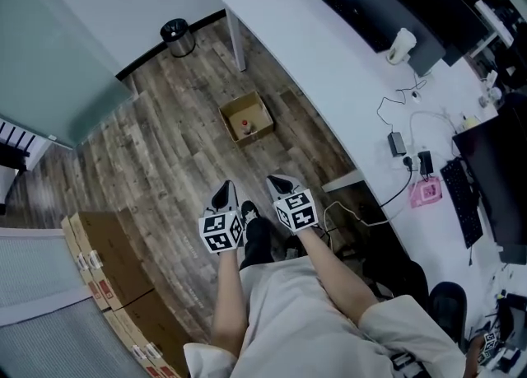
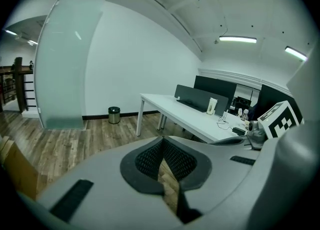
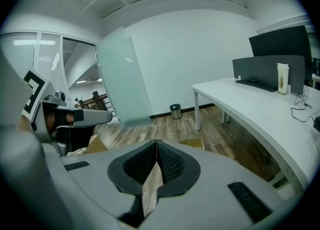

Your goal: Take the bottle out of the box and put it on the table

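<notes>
Cardboard box [image 1: 247,118] sits open on the wood floor [image 1: 165,162], upper centre of frame, just left of the white worktop [image 1: 329,72]. Bottle [image 1: 244,128] inside it, not yet lifted out. Left tongs [image 1: 224,195] and right tongs [image 1: 281,182] side by side, lower centre, well short of the box. Both pinched closed, nothing between them.

No words or numbers are legible. Black-and-white square markers [image 1: 221,232] stand on the left gripper [image 1: 224,193] and right gripper [image 1: 282,183]. Red labels [image 1: 100,290] on the cartons [image 1: 107,253] at lower left are too small to read.
</notes>
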Available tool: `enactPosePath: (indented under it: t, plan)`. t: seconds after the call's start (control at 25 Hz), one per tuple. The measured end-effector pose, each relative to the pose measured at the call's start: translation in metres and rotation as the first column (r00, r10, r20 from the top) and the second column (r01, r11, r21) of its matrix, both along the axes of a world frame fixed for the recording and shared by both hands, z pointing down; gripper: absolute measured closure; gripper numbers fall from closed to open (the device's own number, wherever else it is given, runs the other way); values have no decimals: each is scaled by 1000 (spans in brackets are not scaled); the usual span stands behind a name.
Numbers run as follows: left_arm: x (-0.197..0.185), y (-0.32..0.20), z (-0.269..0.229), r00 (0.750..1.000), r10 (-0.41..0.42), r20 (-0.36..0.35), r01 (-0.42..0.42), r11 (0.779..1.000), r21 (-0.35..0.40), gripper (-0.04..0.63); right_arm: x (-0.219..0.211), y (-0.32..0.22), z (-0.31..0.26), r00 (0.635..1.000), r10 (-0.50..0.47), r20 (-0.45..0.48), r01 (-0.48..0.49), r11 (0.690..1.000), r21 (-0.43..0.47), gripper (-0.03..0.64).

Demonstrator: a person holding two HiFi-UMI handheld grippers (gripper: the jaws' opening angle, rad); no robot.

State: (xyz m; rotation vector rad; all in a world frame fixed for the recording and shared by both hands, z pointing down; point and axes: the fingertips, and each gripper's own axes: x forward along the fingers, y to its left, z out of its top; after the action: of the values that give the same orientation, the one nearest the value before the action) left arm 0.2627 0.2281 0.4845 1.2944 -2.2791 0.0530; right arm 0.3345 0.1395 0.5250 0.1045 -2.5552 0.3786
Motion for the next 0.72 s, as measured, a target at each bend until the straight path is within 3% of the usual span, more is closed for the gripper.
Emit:
enactPosePath:
  t: [0.72]
  plan:
    - [-149, -62, -2, 998, 60, -19, -59, 997, 41, 581, -114, -40, 6, 999, 23, -42, -22, 1000, 12, 577]
